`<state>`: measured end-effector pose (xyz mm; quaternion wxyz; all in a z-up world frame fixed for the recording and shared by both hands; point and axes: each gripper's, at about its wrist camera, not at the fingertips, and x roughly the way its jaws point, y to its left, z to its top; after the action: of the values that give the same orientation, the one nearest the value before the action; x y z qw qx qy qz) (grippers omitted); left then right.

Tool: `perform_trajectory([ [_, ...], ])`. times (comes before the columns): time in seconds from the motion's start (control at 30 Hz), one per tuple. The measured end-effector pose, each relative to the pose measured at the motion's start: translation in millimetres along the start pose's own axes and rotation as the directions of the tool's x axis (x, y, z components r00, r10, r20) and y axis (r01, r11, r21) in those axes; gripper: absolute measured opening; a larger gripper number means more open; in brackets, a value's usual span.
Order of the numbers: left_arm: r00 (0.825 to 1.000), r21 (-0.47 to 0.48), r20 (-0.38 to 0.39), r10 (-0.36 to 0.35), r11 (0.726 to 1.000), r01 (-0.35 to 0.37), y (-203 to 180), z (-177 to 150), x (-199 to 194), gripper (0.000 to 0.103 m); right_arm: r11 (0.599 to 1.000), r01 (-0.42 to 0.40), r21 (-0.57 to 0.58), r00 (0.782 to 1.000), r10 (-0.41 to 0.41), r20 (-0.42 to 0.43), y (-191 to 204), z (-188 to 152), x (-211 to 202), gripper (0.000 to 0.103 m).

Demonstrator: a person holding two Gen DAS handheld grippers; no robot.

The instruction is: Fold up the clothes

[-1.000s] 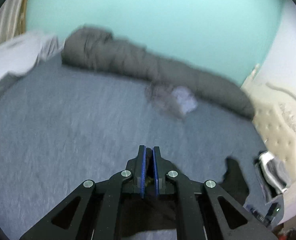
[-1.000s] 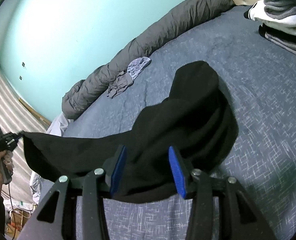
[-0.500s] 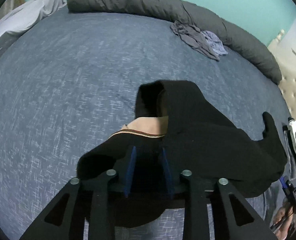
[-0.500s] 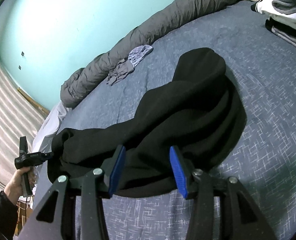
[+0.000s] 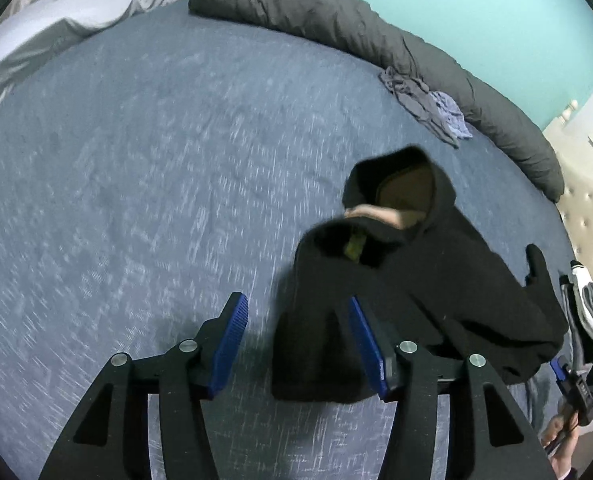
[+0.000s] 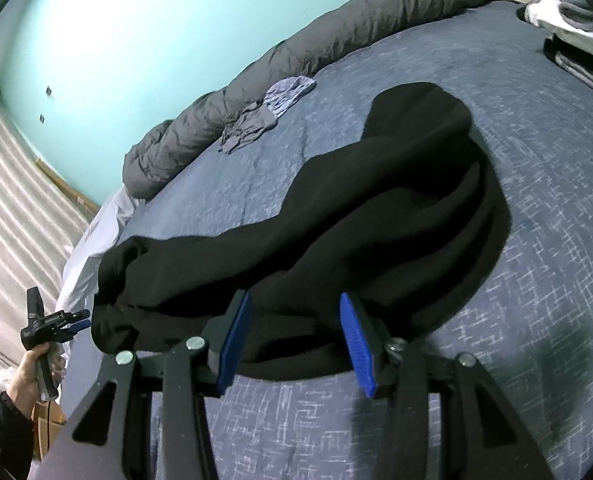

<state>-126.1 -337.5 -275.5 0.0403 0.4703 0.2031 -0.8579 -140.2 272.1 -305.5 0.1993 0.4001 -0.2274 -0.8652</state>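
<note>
A second ago the left gripper [image 5: 296, 344] was pinched on an edge of the black hoodie [image 5: 424, 292] and held it stretched off the bed; now its blue-padded jaws stand wide apart and empty, and the garment lies dropped in a loose heap on the blue-grey bedsheet [image 5: 136, 184]. Half a second ago those jaws were only partly spread. The right gripper [image 6: 296, 340] is as open as before, its ribbed blue pads spread wide with the hoodie's near edge lying between and just beyond them; whether a pad touches cloth cannot be told.

In the left view the hoodie sits at about 3 o'clock from centre, thick and matte, its hood gaping to show a tan lining. The sheet is a flecked weave. A puffy, creased grey duvet [image 5: 356, 36] runs rolled along the far edge from 12 to 2 o'clock, with a small crumpled lilac-grey garment [image 5: 428, 108] against it. Folded grey and white clothes [image 5: 588, 312] are stacked at 4 o'clock.
</note>
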Motion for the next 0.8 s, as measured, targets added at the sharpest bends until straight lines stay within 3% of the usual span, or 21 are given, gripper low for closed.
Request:
perform_trajectory([
  [0.13,1.000,0.003,-0.002,-0.011,1.000,0.011,3.8,-8.7,3.3,0.057,0.997,-0.032,-0.065,0.998,0.029,-0.048,25.4,-0.4,14.3,0.060],
  [0.27,1.000,0.007,-0.008,-0.022,1.000,0.022,8.4,-15.3,5.8,0.057,0.981,-0.053,-0.184,0.993,0.032,-0.112,66.0,4.0,41.3,0.060],
  [0.4,0.999,0.011,-0.014,-0.033,0.999,0.033,13.1,-22.0,8.3,0.057,0.932,-0.074,-0.354,0.983,0.009,-0.182,116.9,4.0,82.2,0.062],
  [0.53,0.999,0.019,-0.020,-0.044,0.999,0.044,16.6,-27.8,10.4,0.057,0.874,-0.105,-0.475,0.955,-0.045,-0.293,149.4,-10.3,128.5,0.062],
  [0.7,0.999,0.056,-0.024,-0.044,0.997,0.046,13.5,-31.4,10.0,0.057,0.816,-0.127,-0.564,0.928,-0.104,-0.359,173.8,-31.7,171.9,0.062],
  [0.77,0.999,0.070,-0.023,-0.043,0.997,0.045,11.7,-31.6,9.4,0.057,0.787,-0.128,-0.604,0.923,-0.129,-0.363,182.9,-39.1,182.5,0.059],
  [0.8,0.999,0.075,-0.022,-0.044,0.996,0.046,11.0,-31.7,8.8,0.057,0.774,-0.124,-0.621,0.922,-0.141,-0.360,186.2,-41.6,186.5,0.041],
])
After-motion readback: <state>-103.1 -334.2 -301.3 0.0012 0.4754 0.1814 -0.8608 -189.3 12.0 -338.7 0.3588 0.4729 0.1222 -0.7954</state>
